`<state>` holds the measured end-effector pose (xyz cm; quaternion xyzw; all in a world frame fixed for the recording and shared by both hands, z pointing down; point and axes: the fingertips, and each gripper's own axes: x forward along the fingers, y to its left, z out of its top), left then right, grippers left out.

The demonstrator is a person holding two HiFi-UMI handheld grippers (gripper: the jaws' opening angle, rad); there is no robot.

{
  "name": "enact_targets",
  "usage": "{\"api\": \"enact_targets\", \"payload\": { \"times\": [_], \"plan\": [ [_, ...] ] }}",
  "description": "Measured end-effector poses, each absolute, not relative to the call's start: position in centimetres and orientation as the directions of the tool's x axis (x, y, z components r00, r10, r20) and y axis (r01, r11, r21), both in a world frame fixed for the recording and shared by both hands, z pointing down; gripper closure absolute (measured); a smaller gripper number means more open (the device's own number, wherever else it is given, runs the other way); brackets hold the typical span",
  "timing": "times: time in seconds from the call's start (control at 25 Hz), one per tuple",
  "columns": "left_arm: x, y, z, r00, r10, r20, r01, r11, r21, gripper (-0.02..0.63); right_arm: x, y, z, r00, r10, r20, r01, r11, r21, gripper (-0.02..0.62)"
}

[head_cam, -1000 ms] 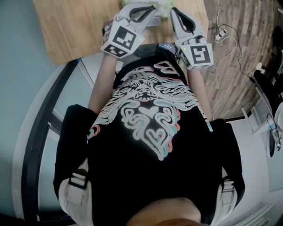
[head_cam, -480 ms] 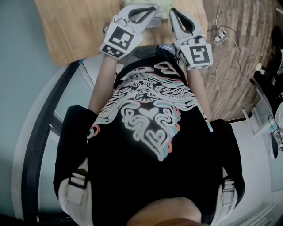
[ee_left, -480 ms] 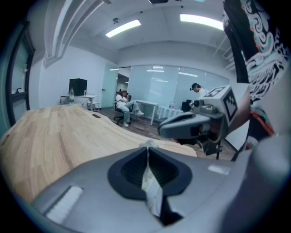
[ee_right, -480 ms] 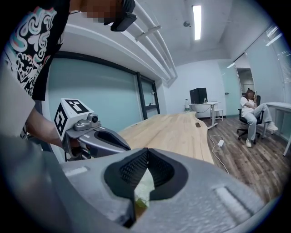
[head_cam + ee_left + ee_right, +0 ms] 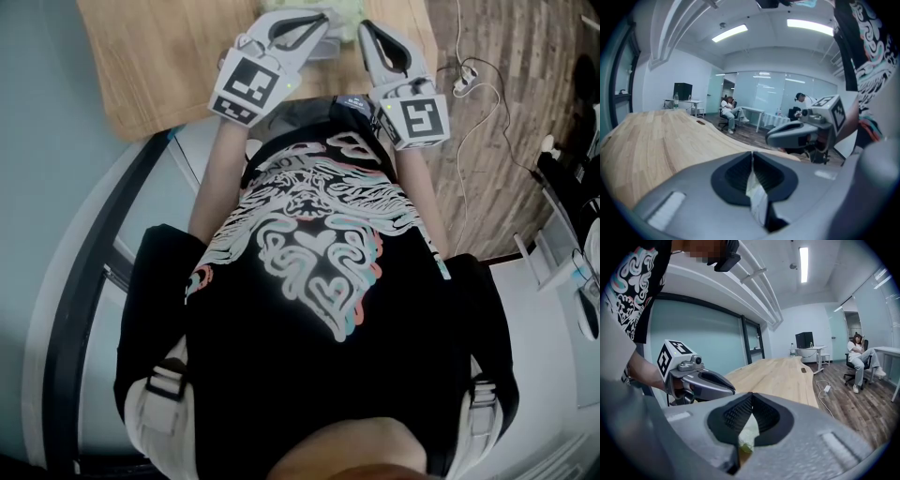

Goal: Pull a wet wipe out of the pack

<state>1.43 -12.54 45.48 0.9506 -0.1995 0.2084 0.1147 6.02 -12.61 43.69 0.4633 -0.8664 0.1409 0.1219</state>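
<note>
Both grippers are held close together over the wooden table (image 5: 159,66), just in front of the person's chest. My left gripper (image 5: 752,155) is shut, and a thin white wet wipe (image 5: 757,199) is pinched between its pads and hangs below them. My right gripper (image 5: 751,397) is shut on a pale white-green corner of the wipe pack (image 5: 747,439). In the head view the left gripper (image 5: 319,21) and the right gripper (image 5: 367,28) point at the green pack (image 5: 343,9), which is mostly cut off by the top edge. Each gripper shows in the other's view.
A white cable with a plug (image 5: 464,75) lies on the wood-plank floor right of the table. Dark equipment and white desks (image 5: 562,187) stand at the far right. A teal wall and dark frame (image 5: 56,281) run along the left. People sit at desks (image 5: 729,110) far behind.
The left gripper has rolled slightly and its marker cube has shifted a little left. The right gripper has stayed where it was.
</note>
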Motion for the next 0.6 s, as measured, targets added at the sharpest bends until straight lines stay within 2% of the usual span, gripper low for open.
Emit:
{"api": "enact_targets", "payload": {
  "times": [0.6],
  "plan": [
    [1.3, -11.8, 43.9, 0.837, -0.348, 0.423, -0.435, -0.891, 0.129, 0.606, 6.4, -11.5, 41.9, -0.536, -0.783, 0.315, -0.842, 0.525, -0.128, 0.595]
  ]
}}
